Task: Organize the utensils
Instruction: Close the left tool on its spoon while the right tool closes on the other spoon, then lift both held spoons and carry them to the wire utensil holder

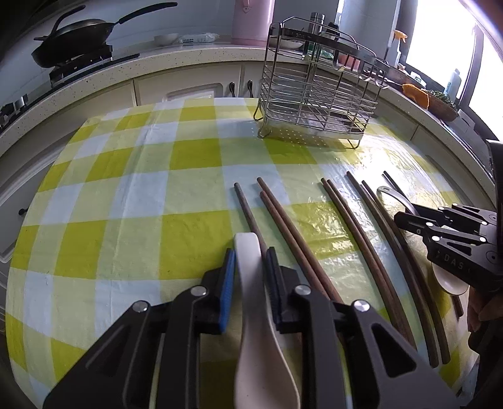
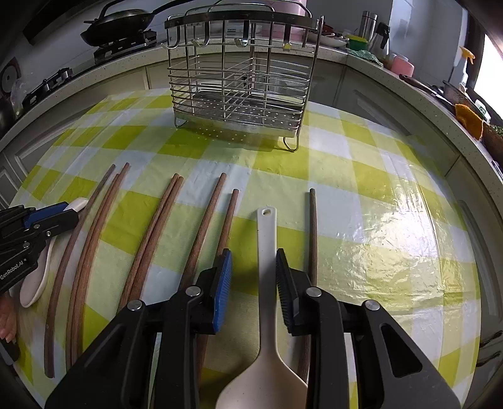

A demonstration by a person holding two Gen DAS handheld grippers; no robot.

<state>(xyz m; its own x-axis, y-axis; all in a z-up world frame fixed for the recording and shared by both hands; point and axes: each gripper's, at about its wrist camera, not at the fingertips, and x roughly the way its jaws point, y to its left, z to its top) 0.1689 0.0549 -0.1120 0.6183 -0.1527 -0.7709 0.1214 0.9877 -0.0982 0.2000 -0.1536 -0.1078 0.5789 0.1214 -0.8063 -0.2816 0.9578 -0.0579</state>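
My left gripper point(image 1: 250, 250) is shut on the handle of a white ceramic spoon point(image 1: 251, 314), low over the yellow checked tablecloth point(image 1: 125, 204). The right wrist view shows that gripper point(image 2: 67, 212) and its spoon point(image 2: 33, 283) at the far left. My right gripper point(image 2: 254, 251) straddles the handle of a white rice paddle point(image 2: 267, 283). The handle touches the right pad, but cloth shows between it and the blue left pad point(image 2: 223, 283). Several brown chopsticks point(image 2: 151, 239) lie in a row between the two grippers. An empty steel wire utensil rack point(image 2: 239, 88) stands at the table's far side.
One single chopstick point(image 2: 312, 236) lies just right of the paddle. Behind the table runs a speckled counter point(image 1: 188, 56) with a black pan point(image 1: 78, 31) on a stove and a pink flask point(image 1: 251, 22). Bottles and baskets crowd the counter's right end. Fingers of a hand point(image 2: 6, 317) show at the left edge.
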